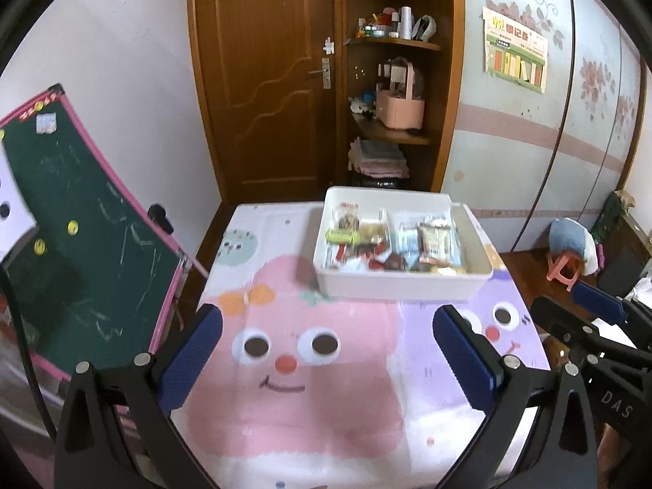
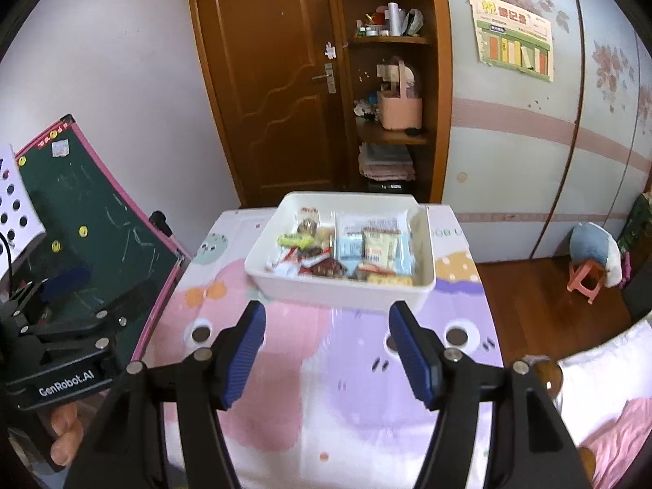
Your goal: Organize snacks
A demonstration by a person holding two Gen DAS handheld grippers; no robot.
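White snack bin (image 2: 342, 289) sits at the table's (image 1: 326, 407) far end, full of packets whose print I can't read; my left gripper (image 1: 326, 362), marked "GenRobot.AI", and right gripper (image 2: 326, 354), marked "DAS", both gape empty

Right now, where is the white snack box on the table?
In both wrist views the white snack box sits on the far part of the cartoon tablecloth, toward its right side, in front of the wooden shelf.
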